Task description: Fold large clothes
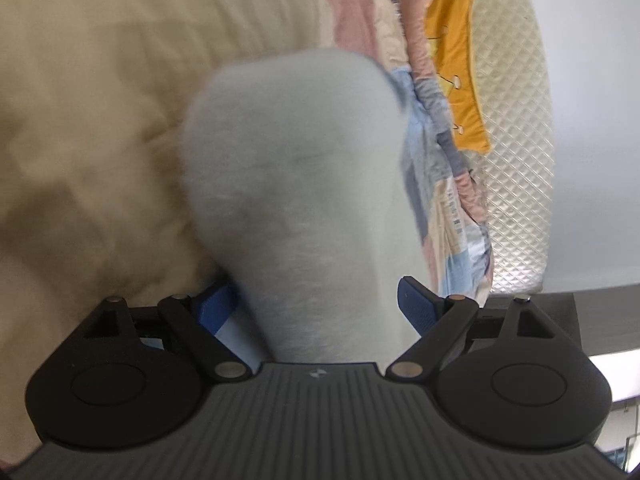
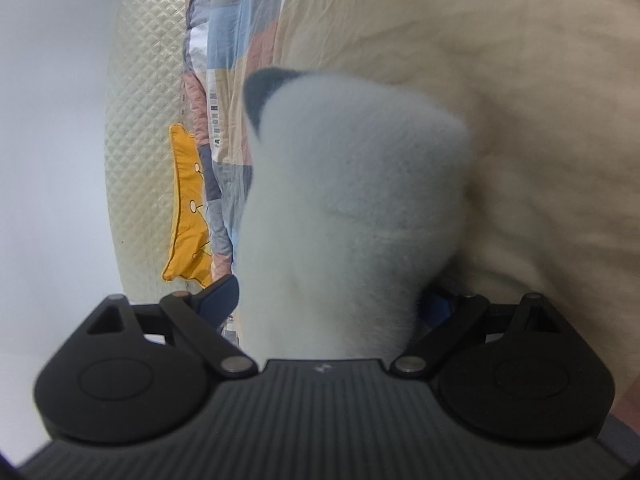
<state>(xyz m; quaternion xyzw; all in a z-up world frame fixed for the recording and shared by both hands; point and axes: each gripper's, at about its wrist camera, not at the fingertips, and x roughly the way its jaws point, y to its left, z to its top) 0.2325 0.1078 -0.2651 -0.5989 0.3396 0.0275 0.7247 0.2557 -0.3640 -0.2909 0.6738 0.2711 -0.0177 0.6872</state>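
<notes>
Mid-fold: both grippers carry the pale fluffy garment (image 1: 296, 184) over the cream bedding (image 1: 88, 100). L gripper (image 1: 320, 304) has fabric between wide jaws, R gripper (image 2: 328, 300) likewise, but can't tell if either really clamps. Next, prob. lower & lay edges down evenly.

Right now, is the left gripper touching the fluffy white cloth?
Touching. In the left wrist view the white cloth bulges out between the left gripper's blue fingers, pressing against one.
</notes>
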